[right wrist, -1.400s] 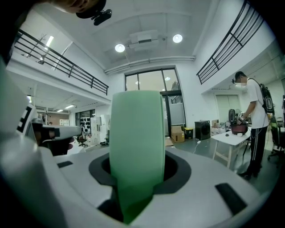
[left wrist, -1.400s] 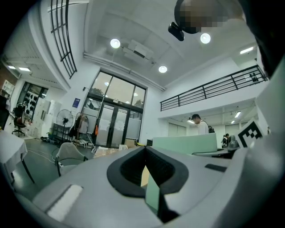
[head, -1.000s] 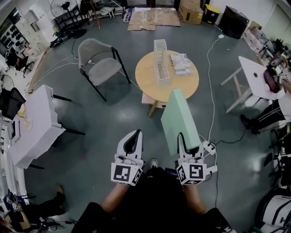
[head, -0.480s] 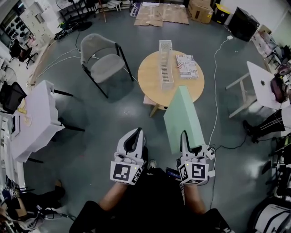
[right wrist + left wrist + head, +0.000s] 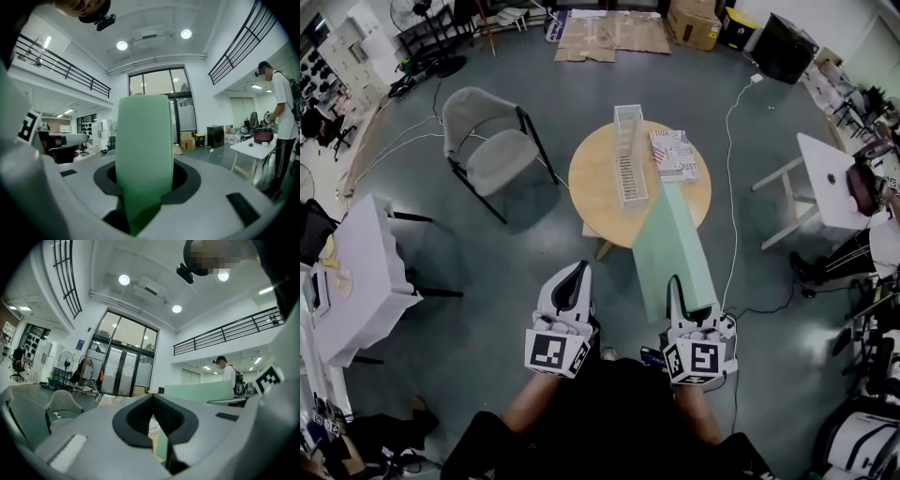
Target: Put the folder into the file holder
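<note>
While the right tongs [image 5: 675,284] clench the lower edge of the flat, smooth, pale green folder [image 5: 670,246], it leans toward the round wooden tabletop [image 5: 592,178] carrying the white slatted file holder [image 5: 628,155]. The left tongs [image 5: 578,272] are closed and empty.

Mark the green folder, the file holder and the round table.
green folder [image 5: 675,251], head view, middle of its broad face.
file holder [image 5: 629,157], head view, its long side wall.
round table [image 5: 591,181], head view, bare wood left of holder.
</note>
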{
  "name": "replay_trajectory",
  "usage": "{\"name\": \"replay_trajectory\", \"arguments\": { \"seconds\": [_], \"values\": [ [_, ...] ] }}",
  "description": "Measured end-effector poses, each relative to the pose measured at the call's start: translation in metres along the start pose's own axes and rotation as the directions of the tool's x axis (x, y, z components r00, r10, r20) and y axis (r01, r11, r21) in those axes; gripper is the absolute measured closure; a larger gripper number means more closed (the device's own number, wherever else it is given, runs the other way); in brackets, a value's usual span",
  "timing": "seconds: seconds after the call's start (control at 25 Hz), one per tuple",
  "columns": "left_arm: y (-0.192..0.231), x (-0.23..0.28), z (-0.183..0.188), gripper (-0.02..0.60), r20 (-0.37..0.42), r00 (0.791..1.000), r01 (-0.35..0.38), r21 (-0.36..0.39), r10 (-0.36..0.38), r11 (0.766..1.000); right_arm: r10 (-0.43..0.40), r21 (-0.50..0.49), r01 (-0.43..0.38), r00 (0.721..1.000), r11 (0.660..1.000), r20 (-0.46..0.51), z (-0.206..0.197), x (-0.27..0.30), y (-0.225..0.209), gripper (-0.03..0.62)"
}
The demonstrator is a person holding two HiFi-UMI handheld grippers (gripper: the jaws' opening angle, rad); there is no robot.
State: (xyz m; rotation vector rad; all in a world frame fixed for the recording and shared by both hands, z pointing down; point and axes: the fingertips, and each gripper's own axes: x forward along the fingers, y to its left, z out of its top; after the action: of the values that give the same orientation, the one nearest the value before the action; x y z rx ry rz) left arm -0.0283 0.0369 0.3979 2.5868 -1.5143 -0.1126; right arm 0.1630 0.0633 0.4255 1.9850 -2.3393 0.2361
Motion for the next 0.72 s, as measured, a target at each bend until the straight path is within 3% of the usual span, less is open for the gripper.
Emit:
{"name": "replay_trajectory", "arguments": {
  "seconds": [0.72],
  "values": [
    [0.1,0.123,0.016,0.578,-0.004,0.993,0.12,-0.016,-0.12,0.993,-0.118,-0.01,0.119,0.99,0.993,0.075,0.048,0.144,0.012,0.448]
  ]
}}
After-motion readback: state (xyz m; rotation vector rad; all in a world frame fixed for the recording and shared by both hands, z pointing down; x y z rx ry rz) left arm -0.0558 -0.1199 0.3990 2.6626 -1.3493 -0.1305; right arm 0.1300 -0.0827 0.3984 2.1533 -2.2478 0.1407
